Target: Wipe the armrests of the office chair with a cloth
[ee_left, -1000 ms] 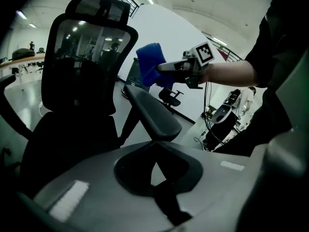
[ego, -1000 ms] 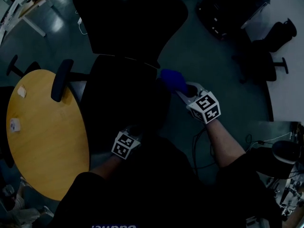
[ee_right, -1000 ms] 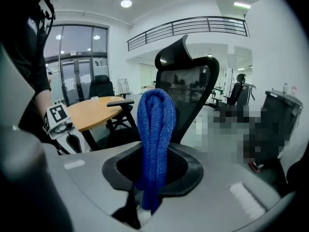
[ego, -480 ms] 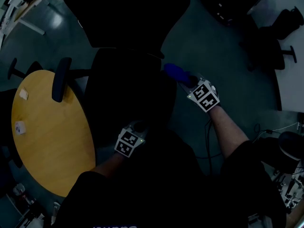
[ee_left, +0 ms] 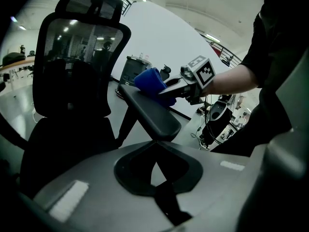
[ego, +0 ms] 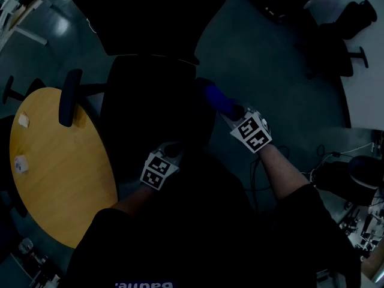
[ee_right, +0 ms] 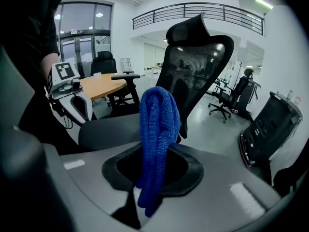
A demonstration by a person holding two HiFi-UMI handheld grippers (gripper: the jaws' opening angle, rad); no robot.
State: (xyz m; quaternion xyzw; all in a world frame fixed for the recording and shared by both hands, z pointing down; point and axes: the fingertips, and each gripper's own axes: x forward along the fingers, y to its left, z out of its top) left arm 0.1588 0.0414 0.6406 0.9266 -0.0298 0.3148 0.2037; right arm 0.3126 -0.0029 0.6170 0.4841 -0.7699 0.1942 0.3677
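One blue cloth, two tools, left and right, one round worktop with two small white items.

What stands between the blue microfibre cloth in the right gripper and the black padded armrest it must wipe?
Nothing visible. In the left gripper view, the blue microfibre cloth, clamped by the right gripper, appears to lie on the far end of the black padded armrest.
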